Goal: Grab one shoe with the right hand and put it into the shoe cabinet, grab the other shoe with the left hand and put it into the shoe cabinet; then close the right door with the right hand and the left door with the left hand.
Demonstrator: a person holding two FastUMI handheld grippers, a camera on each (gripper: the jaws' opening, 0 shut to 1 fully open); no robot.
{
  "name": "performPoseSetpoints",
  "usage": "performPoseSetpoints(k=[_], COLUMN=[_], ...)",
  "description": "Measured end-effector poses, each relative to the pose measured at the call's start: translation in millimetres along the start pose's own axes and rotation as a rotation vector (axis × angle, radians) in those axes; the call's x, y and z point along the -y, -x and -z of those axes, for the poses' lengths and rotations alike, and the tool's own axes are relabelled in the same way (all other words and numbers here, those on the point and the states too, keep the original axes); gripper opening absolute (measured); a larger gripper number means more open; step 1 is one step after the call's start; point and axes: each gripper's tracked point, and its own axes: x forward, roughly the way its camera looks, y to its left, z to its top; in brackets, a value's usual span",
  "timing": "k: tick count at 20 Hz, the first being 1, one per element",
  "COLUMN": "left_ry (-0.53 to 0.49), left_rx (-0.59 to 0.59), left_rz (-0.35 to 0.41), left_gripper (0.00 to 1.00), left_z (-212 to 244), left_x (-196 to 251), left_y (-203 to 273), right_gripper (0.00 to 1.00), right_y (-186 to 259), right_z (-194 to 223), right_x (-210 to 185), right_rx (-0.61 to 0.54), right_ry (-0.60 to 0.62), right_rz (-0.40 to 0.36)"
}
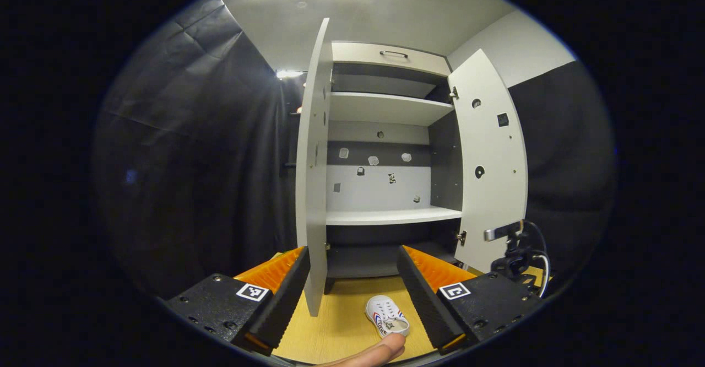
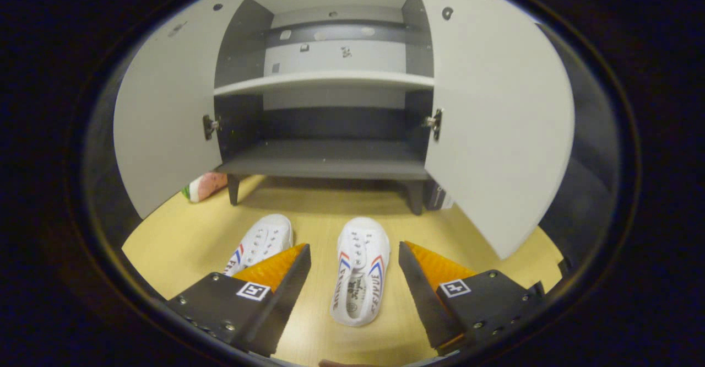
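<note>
Both doors of the shoe cabinet [image 2: 330, 108] are swung wide open, and its shelves have nothing on them as far as I can see. The two white shoes are down on the wooden floor [image 2: 182, 240] in front of the cabinet, toes pointing at it, side by side and a little apart.

In the right gripper view, the right gripper [image 2: 355, 279] has its fingers spread wide, and the right shoe [image 2: 359, 270] lies between them with neither finger touching it. The left shoe [image 2: 261, 243] is just beside the left-hand finger, partly hidden behind it. A pink and green thing [image 2: 205, 187] pokes out from behind the left door [image 2: 165, 108], near the cabinet's front leg.

In the left gripper view, the left gripper [image 1: 352, 284] is spread open too, holding nothing, up higher and facing the shelves. The right door [image 1: 490, 163] has a metal handle.
</note>
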Motion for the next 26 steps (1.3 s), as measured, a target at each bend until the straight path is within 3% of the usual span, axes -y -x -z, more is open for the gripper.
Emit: performPoseSetpoints(k=[5, 7, 9, 10, 12, 15, 16, 22, 26], left_ry=[0.026, 0.042, 0.031, 0.028, 0.039, 0.052, 0.047, 0.024, 0.014], left_rx=[-0.063, -0.087, -0.084, -0.075, -0.057, -0.058, -0.061, -0.052, -0.038], left_rz=[0.022, 0.016, 0.005, 0.006, 0.020, 0.054, 0.063, 0.084, 0.077], left_gripper=[0.96, 0.97, 0.97, 0.97, 0.97, 0.97, 0.96, 0.97, 0.97], left_z=[28.6, 37.7, 39.2, 37.4, 34.2, 38.6, 40.0, 41.0, 40.3], left_x=[2.3, -1.7, -6.5, -6.8, -2.7, 8.5, 11.5, 17.6, 13.1], left_y=[-8.3, -11.3, -13.5, -14.2, -14.1, -12.9, -13.4, -12.3, -12.6], right_gripper=[0.95, 0.73, 0.71, 0.57, 0.31, 0.31, 0.02, 0.00, 0.00], right_y=[-27.0, -39.4, -51.5, -59.4, -68.9, -62.6, -72.6, -71.7, -57.6], right_z=[40.8, 57.6, 69.0, 69.0, 67.2, 56.6, 63.9, 54.1, 42.4], right_x=[-22.8, -25.6, -18.0, -10.4, -12.3, -11.8, -3.4, -3.5, -2.5], right_rx=[-0.105, -0.154, -0.185, -0.177, -0.169, -0.129, -0.104, 0.016, 0.092], right_ry=[-0.032, -0.072, -0.064, -0.075, -0.129, -0.131, -0.148, -0.235, -0.243], right_rz=[-0.034, -0.019, 0.035, 0.066, 0.057, 0.034, 0.025, -0.061, -0.079])
